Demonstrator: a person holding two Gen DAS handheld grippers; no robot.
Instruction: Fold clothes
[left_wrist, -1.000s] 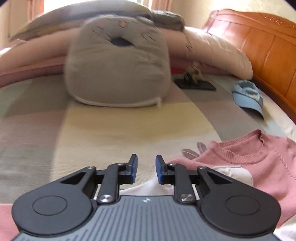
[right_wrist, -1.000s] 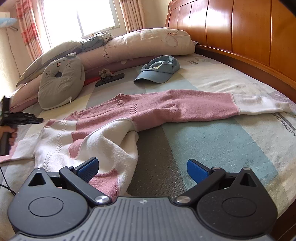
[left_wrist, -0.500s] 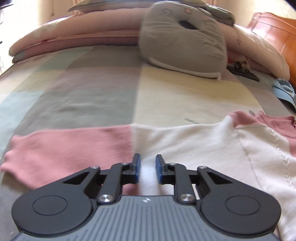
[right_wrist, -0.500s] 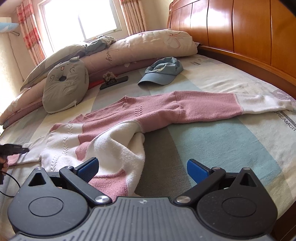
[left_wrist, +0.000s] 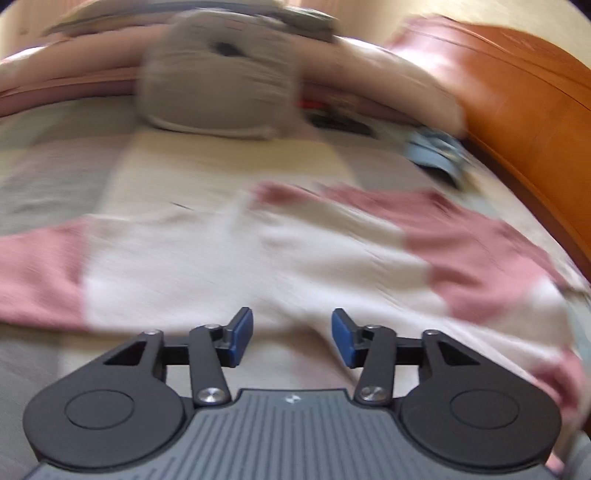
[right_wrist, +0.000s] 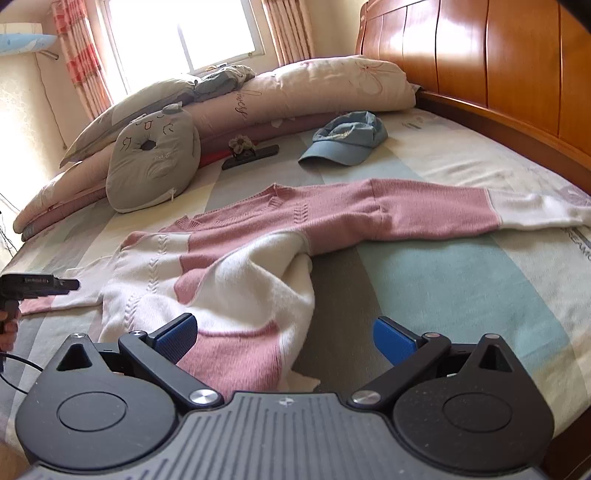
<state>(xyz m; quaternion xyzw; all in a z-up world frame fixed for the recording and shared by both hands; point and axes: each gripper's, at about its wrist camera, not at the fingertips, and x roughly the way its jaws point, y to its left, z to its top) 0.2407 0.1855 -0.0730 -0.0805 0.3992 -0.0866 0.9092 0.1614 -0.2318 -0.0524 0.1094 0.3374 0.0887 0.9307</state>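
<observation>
- Two grippers we hold over the bed (right_wrist: 461, 280); our left gripper (left_wrist: 291, 338) has just been opening, nothing between its pads
- our right gripper (right_wrist: 282, 338) stands wide, empty
- sweater (right_wrist: 258, 258) sprawls mid-bed; one sleeve reaches the headboard (right_wrist: 517, 74) edge

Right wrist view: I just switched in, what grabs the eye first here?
A pink and white sweater sprawls across the striped bed, one sleeve stretched toward the wooden headboard, its hem bunched just ahead of the open right gripper. Behind it lie a blue cap and a grey cat-face cushion leaning on the pillows. At the left edge, the left gripper hovers near the other sleeve.
</observation>
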